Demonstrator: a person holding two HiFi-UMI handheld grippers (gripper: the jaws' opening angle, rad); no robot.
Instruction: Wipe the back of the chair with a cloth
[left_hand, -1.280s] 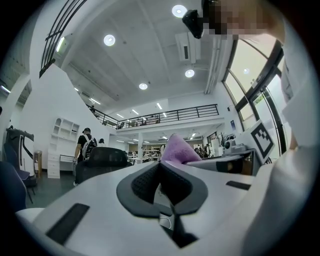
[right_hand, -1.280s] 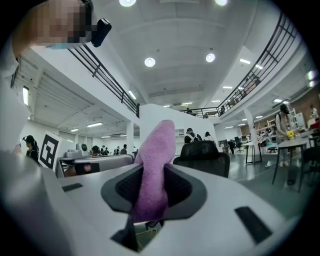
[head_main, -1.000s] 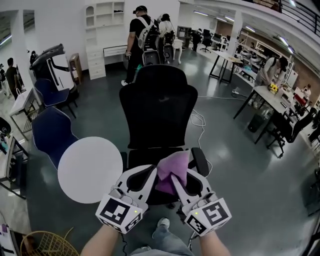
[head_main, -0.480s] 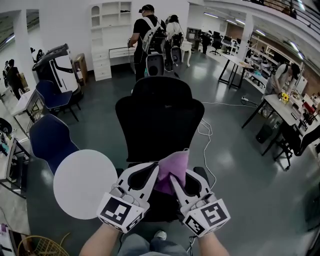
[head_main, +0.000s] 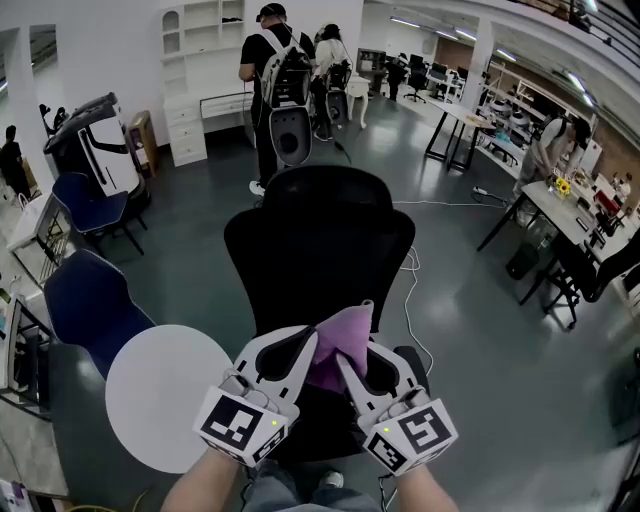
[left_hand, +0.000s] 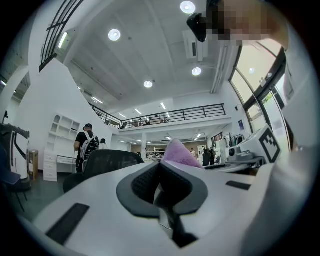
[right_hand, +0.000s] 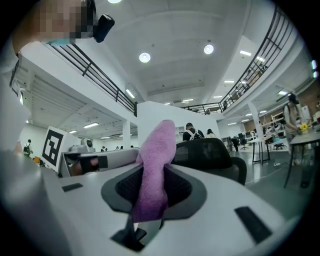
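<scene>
**Both grippers on purple cloth, in front of office chair back**

The right gripper (right_hand: 151, 174) is clamped on the purple cloth (right_hand: 155, 160). The cloth runs up between the black pads and stands past the tips as a folded strip. The left gripper (left_hand: 160, 169) has its jaws together, and the cloth's edge (left_hand: 179, 152) comes out right at the seam and leans right, so it looks nipped there.

In the head view the left gripper (head_main: 300, 347) and right gripper (head_main: 355, 366) sit side by side with their tips angled toward each other. The cloth (head_main: 342, 340) bunches between them, peaked at the top. The marker cubes are nearest the camera, with the forearms below.

The black office chair (head_main: 320, 250) stands straight ahead with its backrest facing the grippers and its headrest on top. The cloth overlaps the lower backrest in the head view, and contact cannot be told there.

A round white table (head_main: 165, 395) is just left of the chair, with a blue chair (head_main: 85, 300) beyond it. A white cable (head_main: 410, 290) lies on the floor to the right. A person with a backpack (head_main: 272, 70) stands well behind, near a white shelf unit (head_main: 195, 70), and desks (head_main: 560, 210) stand far right.

Only the gripper views show the pads and the grip. They also show the chair back (right_hand: 207, 152) (left_hand: 107, 160) beyond the tips, plus the ceiling lights and the balcony rail. Only the head view shows the table and the floor.
</scene>
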